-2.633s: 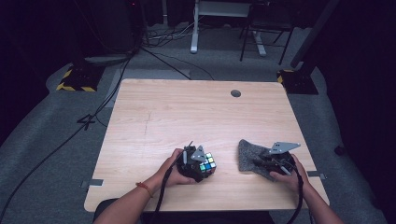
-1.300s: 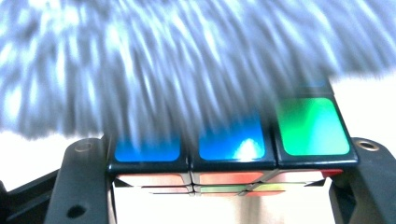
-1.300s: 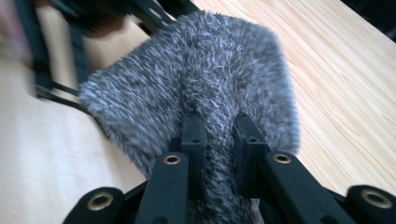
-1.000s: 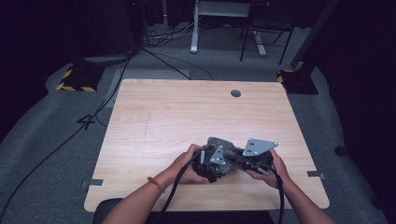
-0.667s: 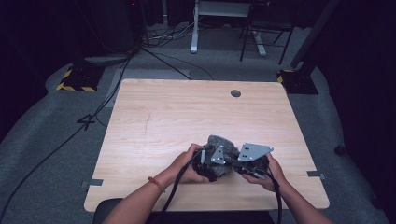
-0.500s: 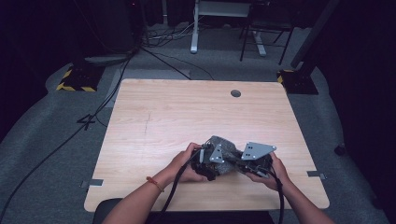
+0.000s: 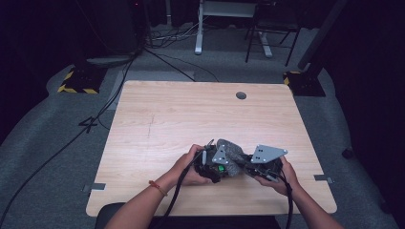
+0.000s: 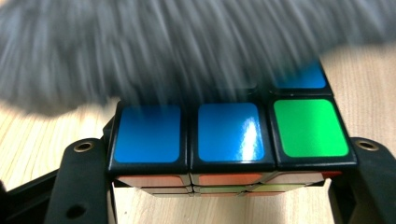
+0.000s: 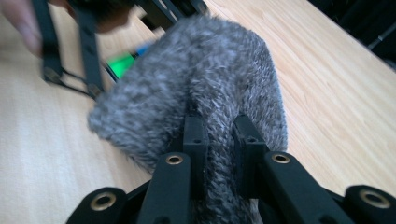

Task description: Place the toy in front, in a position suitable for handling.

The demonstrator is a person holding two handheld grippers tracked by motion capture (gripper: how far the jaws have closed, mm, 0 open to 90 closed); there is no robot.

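My left gripper (image 8: 224, 161) is shut on a Rubik's cube (image 8: 229, 133), which shows two blue stickers and a green one on its upper face. A grey fuzzy cloth (image 8: 177, 46) lies blurred across the cube's far side. My right gripper (image 9: 219, 133) is shut on that cloth (image 9: 201, 79), whose free end drapes over the cube (image 9: 122, 64). In the high view both hands meet near the table's front edge: the left gripper (image 7: 211, 164) with the cube (image 7: 220, 168), the cloth (image 7: 232, 153) on top, and the right gripper (image 7: 249, 164) right beside it.
The wooden table (image 7: 191, 114) has bare room to the far side and to the left. A round cable hole (image 7: 241, 95) sits near its far edge. Cables (image 7: 286, 200) trail from both grippers towards the person. Dark floor, stands and cables lie beyond the table.
The right gripper brought the cloth from the right onto the cube, and it has since shifted the cloth slightly over it. The left hand and the cube have kept still.
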